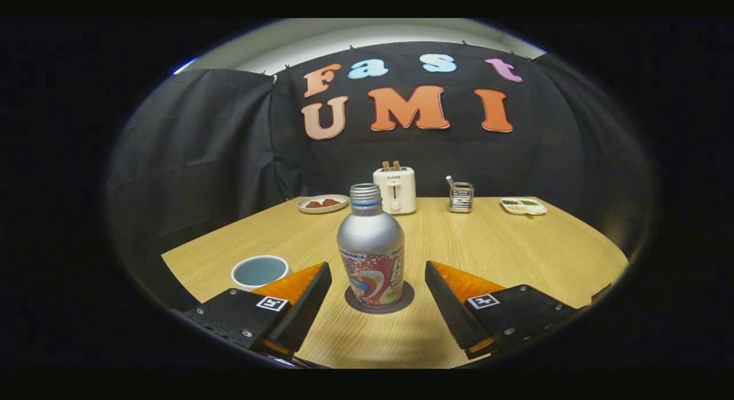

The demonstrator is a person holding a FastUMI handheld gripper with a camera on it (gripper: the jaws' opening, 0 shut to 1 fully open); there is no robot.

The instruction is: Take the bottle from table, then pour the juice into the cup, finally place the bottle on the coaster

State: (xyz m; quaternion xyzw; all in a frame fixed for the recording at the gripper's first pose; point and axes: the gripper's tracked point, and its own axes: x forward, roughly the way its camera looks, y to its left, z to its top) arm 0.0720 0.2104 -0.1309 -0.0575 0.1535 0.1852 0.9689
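A silver bottle (371,251) with a colourful label and no cap stands upright on a dark round coaster (401,304) on the wooden table (504,257). My gripper (378,274) is open, one finger on each side of the bottle, with a gap between each finger and the bottle. A white cup (259,271) with a pale blue inside stands to the left, just beyond the left finger.
Along the table's far edge stand a plate (321,204) with brown food, a white toaster (394,189), a small metal rack (460,196) and a divided tray (523,206). Black cloth walls close the booth behind and to the left.
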